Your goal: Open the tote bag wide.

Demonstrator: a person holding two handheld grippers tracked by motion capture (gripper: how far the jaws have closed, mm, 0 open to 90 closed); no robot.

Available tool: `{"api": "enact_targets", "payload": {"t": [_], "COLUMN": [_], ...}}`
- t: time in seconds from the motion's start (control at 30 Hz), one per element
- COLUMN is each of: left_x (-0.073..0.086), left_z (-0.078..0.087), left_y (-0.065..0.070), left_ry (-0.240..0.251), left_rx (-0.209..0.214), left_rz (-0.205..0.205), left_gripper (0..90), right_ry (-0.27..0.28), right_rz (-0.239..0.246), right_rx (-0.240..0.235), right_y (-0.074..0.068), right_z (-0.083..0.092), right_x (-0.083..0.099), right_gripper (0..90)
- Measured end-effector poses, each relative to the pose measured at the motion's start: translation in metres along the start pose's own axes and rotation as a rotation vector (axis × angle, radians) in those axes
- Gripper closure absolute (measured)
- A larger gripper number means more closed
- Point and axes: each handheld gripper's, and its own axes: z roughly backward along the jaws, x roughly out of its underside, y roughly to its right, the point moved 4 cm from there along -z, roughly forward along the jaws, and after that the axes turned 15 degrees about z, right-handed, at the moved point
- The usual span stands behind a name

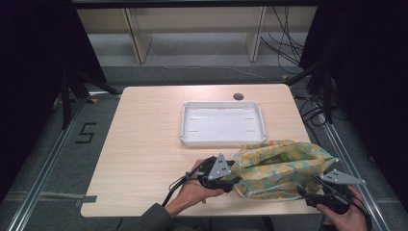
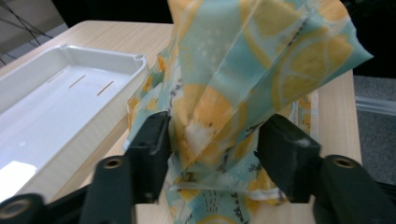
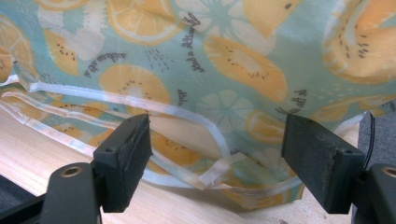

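Observation:
A thin plastic bag (image 1: 281, 168) printed with lemon and orange slices on pale blue lies bunched at the table's front right. My left gripper (image 1: 234, 177) is at the bag's left end. In the left gripper view its black jaws squeeze a gathered fold of the bag (image 2: 243, 60) from both sides, so my left gripper (image 2: 215, 135) is shut on it. My right gripper (image 1: 309, 186) is at the bag's front right corner. In the right gripper view my right gripper (image 3: 217, 140) stands open, and the bag (image 3: 210, 56) and its clear handle loops lie between the jaws untouched.
A white empty tray (image 1: 185, 130) sits on the wooden table (image 1: 144, 154) just behind the bag, and its rim (image 2: 107, 63) lies left of the held fold. A small dark round hole (image 1: 237, 96) marks the table's far edge. Shelving and cables stand beyond.

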Motion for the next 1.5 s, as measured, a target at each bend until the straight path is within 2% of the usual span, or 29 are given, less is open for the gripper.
{"api": "enact_targets", "payload": {"t": [0.07,0.1,0.13,0.17,0.2,0.27,0.4,0.57,0.6,0.63,0.67,0.7,0.73,0.83,1.0,1.03,1.2,1.23,1.3,1.37,1.4,1.5], "left_x": [-0.002,-0.004,-0.005,-0.007,-0.007,-0.008,-0.008,-0.008,-0.007,-0.006,-0.005,-0.003,-0.002,0.004,0.012,0.013,0.022,0.025,0.028,0.033,0.037,0.042], "left_z": [-0.001,-0.001,-0.001,0.0,0.0,0.004,0.011,0.024,0.028,0.03,0.034,0.038,0.04,0.053,0.074,0.079,0.102,0.108,0.113,0.122,0.128,0.134], "left_y": [-0.002,-0.004,-0.006,-0.007,-0.007,-0.009,-0.011,-0.016,-0.018,-0.019,-0.023,-0.025,-0.027,-0.034,-0.047,-0.05,-0.065,-0.069,-0.072,-0.076,-0.079,-0.082], "left_ry": [0.004,0.011,0.018,0.029,0.029,0.023,0.017,0.002,-0.005,-0.006,-0.01,-0.017,-0.018,-0.035,-0.033,-0.033,-0.024,-0.025,-0.03,-0.036,-0.035,-0.04], "left_rx": [-0.004,-0.005,-0.01,-0.006,-0.006,0.012,0.02,0.027,0.027,0.025,0.023,0.029,0.031,0.016,-0.013,-0.018,-0.06,-0.064,-0.068,-0.08,-0.09,-0.101], "left_rz": [0.024,-0.005,-0.009,0.007,0.007,-0.031,-0.022,-0.041,-0.04,-0.034,-0.034,-0.024,-0.032,-0.035,0.002,-0.002,0.021,0.032,0.022,0.026,0.044,0.04], "left_gripper": [66.1,73.1,80.8,87.2,87.8,88.2,88.5,88.5,88.6,88.6,88.5,88.5,88.5,88.5,88.5,88.5,88.5,88.5,88.5,88.5,88.5,88.4], "right_ry": [0.004,0.004,0.004,0.003,0.003,0.005,0.004,0.006,-0.007,-0.007,0.006,-0.002,-0.002,-0.003,0.002,-0.005,-0.002,0.004,0.003,0.003,0.003,0.004], "right_rz": [-0.003,-0.002,-0.002,-0.002,-0.002,-0.004,-0.005,-0.005,-0.048,-0.048,-0.015,-0.033,-0.033,-0.039,-0.028,-0.046,-0.038,-0.01,-0.011,-0.011,-0.012,-0.012], "right_rx": [-0.001,-0.002,-0.002,-0.002,-0.002,-0.002,-0.002,-0.002,-0.015,-0.015,-0.009,-0.003,-0.003,-0.006,-0.002,-0.015,-0.012,-0.017,-0.018,-0.018,-0.018,-0.019], "right_y": [0.0,0.0,0.0,0.0,0.0,0.0,0.0,0.0,-0.004,-0.004,-0.001,-0.003,-0.003,-0.004,-0.004,-0.006,-0.005,-0.002,-0.002,-0.002,-0.002,-0.002], "right_z": [0.0,0.0,0.0,0.0,0.0,0.0,0.0,0.0,0.001,0.001,0.0,0.001,0.001,0.0,0.0,0.0,0.0,-0.001,-0.001,-0.001,-0.001,-0.001], "right_x": [0.0,0.0,0.0,0.0,0.0,0.0,0.0,0.0,0.0,0.0,0.0,-0.001,-0.001,-0.001,-0.001,-0.001,-0.001,-0.001,-0.001,-0.001,0.0,-0.001], "right_gripper": [25.2,25.2,25.2,25.2,25.2,25.2,25.2,25.2,25.2,25.2,25.2,25.2,25.2,25.2,25.2,25.2,25.2,25.2,25.2,25.2,25.2,25.2]}}
